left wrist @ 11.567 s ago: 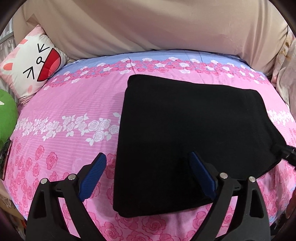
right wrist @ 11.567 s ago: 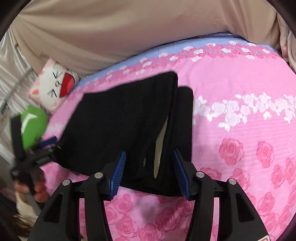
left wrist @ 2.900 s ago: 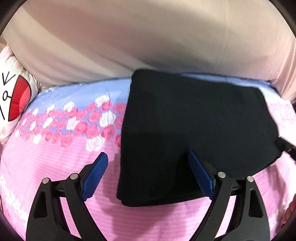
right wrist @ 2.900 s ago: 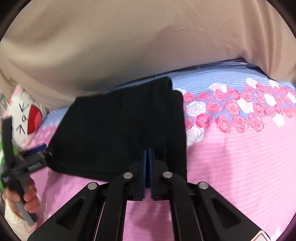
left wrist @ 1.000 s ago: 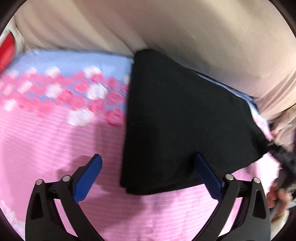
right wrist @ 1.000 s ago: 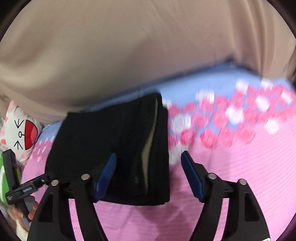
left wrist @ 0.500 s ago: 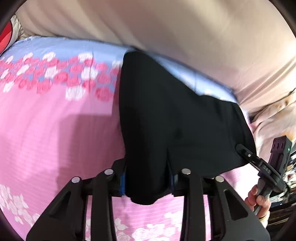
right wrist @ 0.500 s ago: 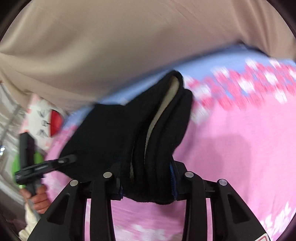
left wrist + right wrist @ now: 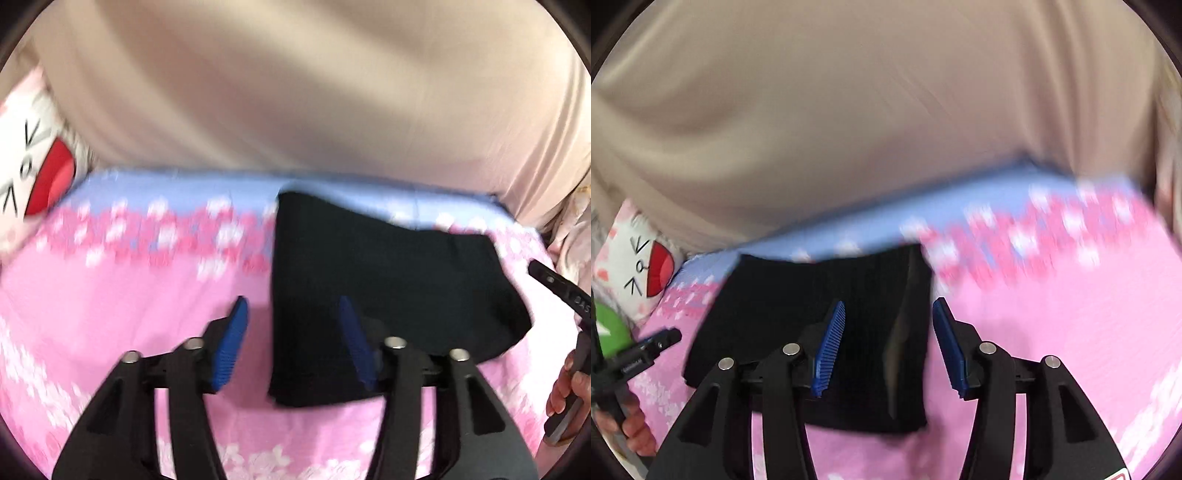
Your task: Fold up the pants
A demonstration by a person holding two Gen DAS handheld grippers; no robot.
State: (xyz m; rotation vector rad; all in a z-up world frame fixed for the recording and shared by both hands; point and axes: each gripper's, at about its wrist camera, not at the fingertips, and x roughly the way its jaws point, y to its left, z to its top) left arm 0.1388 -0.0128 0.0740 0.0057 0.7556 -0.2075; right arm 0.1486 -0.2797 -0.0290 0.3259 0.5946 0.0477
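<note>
Both hand-held grippers, left [image 9: 291, 341] and right [image 9: 888, 343], have just let go and now stand wide over the folded pants [image 9: 369, 280] on the bed [image 9: 110, 314], so withdraw straight back without snagging the near edge.

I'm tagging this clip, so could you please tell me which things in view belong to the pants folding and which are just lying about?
Job:
folded black pants
left gripper, open
right gripper, open

Lying about:
cat-face pillow
green plush
beige curtain
floral bedsheet

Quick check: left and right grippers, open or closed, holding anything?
Left gripper: open, holding nothing; straddles the near-left edge of the pants.
Right gripper: open, holding nothing.
</note>
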